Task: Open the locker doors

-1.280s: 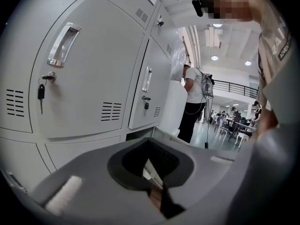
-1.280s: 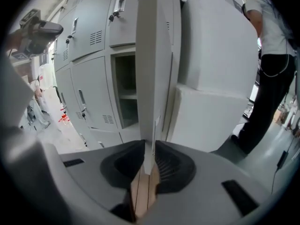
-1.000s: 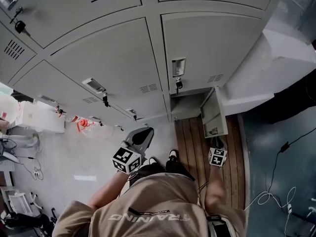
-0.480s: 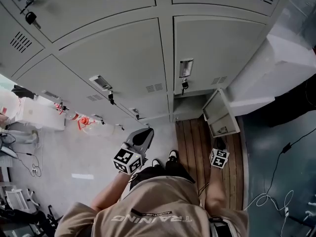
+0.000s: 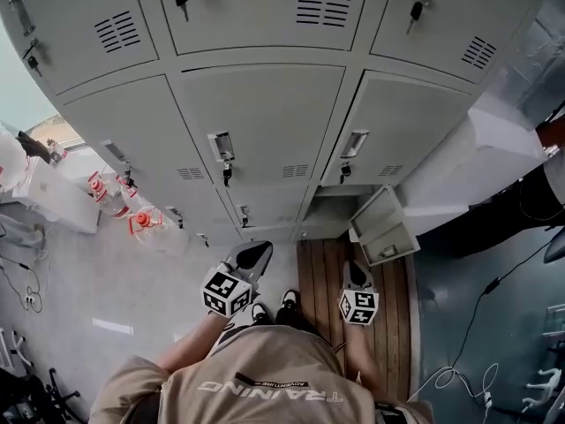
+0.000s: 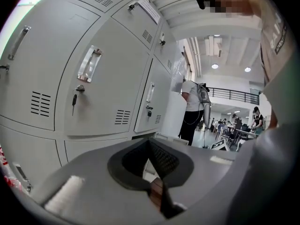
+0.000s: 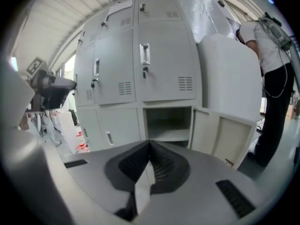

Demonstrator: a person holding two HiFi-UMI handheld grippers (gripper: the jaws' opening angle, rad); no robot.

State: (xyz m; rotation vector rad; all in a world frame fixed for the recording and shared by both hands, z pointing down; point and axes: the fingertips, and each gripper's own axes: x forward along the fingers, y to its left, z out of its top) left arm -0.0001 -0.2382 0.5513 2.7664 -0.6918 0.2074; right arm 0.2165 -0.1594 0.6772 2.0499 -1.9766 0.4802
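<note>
Grey sheet-steel lockers [image 5: 265, 122] form a bank of flat, louvred doors with chrome pull handles [image 5: 221, 146] and dangling keys. One bottom-row door [image 5: 384, 230] stands swung out to the right of its boxy compartment [image 5: 325, 215] (the other doors in view sit closed). Just in front of it, over slatted wood flooring [image 5: 316, 268], the right gripper [image 5: 354, 274] has just closed its ribbed jaws on nothing. The left gripper [image 5: 252, 255] is likewise pinched together, empty.

Bottom-right locker door [image 5: 382, 230] wide open
</note>
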